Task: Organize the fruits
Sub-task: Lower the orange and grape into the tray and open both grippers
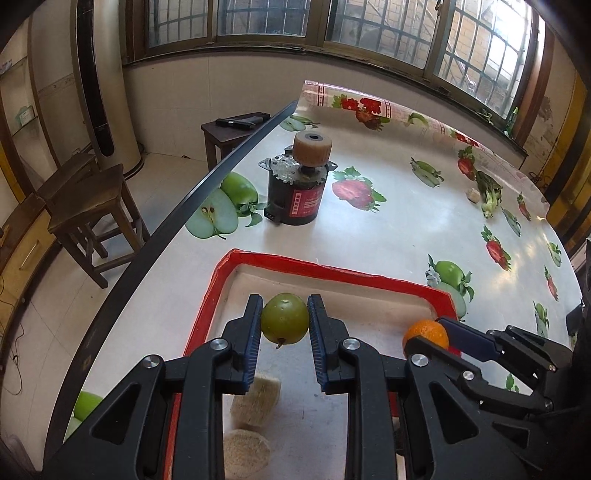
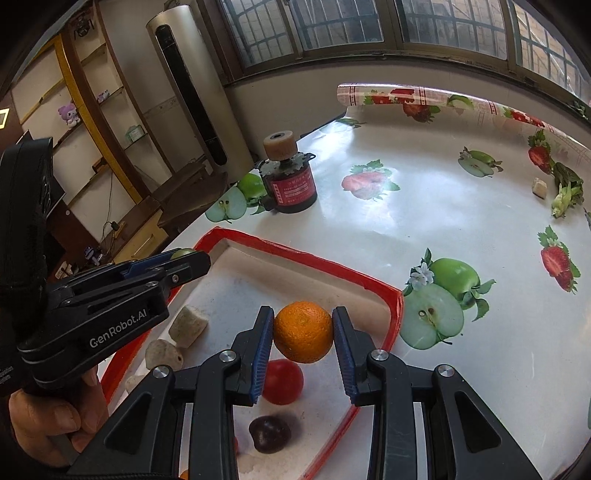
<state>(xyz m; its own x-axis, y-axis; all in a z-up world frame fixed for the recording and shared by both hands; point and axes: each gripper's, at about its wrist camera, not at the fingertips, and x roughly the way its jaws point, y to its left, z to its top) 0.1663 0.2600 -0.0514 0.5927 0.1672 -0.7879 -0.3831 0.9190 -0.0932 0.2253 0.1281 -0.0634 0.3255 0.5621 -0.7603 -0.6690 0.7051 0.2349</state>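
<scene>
Left gripper [image 1: 284, 320] pinches green fruit [image 1: 284, 318]; right gripper [image 2: 303, 328] pinches orange [image 2: 303, 331] above tray [image 2: 291, 252]. Round skins could slip and roll off.

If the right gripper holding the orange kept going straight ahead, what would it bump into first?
Probably the red tray's far rim. The right gripper, shut on the orange, points across the tray toward it. If it is held high enough it could pass over onto bare tablecloth; height is hard to judge.

We identify a lived-in home room: barred windows [image 1: 258, 18], a fruit-print oilcloth table [image 1: 388, 229], wooden stools [image 1: 92, 206], a tower air conditioner [image 2: 199, 85], and shelves [image 2: 74, 110] holding a plush toy [image 2: 69, 113].
</scene>
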